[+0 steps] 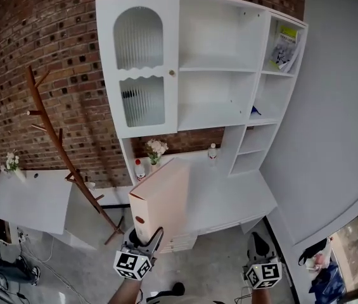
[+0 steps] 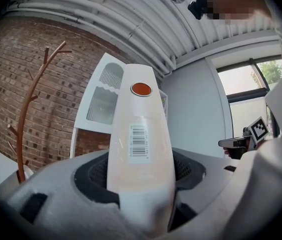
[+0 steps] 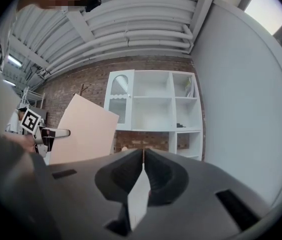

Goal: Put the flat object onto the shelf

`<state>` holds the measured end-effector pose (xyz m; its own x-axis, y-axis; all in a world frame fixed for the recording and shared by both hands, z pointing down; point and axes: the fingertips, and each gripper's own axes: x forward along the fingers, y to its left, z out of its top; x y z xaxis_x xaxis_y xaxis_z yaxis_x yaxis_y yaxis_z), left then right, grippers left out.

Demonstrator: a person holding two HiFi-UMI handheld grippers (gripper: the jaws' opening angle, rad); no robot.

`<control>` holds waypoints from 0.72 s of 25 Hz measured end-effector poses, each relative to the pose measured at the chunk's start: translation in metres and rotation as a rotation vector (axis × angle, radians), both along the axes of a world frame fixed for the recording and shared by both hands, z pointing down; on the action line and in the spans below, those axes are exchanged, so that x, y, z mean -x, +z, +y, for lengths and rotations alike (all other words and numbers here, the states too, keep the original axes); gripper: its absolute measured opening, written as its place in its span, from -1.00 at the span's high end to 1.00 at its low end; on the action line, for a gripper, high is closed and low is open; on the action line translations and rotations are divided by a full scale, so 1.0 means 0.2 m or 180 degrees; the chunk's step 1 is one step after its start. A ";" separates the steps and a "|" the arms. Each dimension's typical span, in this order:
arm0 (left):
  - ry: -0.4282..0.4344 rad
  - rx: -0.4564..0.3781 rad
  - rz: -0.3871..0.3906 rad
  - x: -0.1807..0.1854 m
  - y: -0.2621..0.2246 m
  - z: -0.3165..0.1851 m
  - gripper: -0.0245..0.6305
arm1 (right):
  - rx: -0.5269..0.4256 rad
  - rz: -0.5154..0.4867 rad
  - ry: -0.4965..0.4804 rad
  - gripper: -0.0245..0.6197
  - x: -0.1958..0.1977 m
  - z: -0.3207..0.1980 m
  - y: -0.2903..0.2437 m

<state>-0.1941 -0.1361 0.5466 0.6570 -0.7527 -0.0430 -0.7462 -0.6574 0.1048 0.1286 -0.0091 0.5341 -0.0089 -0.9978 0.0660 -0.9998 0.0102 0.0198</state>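
Shelf unit (image 1: pixel 217 62) dead ahead of me, against the brick wall (image 1: pixel 52 43). Coat stand (image 1: pixel 55 138) on its left, a table (image 1: pixel 26 201) further left. The folder (image 1: pixel 163 198) stands upright in my left gripper (image 1: pixel 146 240), before the counter (image 1: pixel 229 195). My right gripper (image 1: pixel 260 249) sits well apart, rightward. A booklet (image 1: pixel 285 46) leans in the top right compartment.

The left claw (image 2: pixel 141 170) hides the lower end of the binder (image 2: pixel 141 115).

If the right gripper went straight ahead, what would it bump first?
The right gripper aims at the white shelf unit, around the brick strip under its open shelves. Nothing shows in between, but depth is unclear.
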 end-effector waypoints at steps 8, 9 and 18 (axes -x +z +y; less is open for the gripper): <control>0.0083 0.0047 0.0010 0.00 0.02 -0.22 0.03 | 0.0062 0.0017 0.0027 0.83 0.04 -0.17 0.02; 0.0096 0.0052 0.0010 -0.01 0.03 -0.23 0.03 | 0.0062 0.0011 0.0035 0.83 0.03 -0.19 0.02; 0.0127 0.0042 -0.0013 -0.07 0.02 -0.35 0.03 | 0.0070 0.0002 0.0029 0.83 -0.02 -0.32 0.02</control>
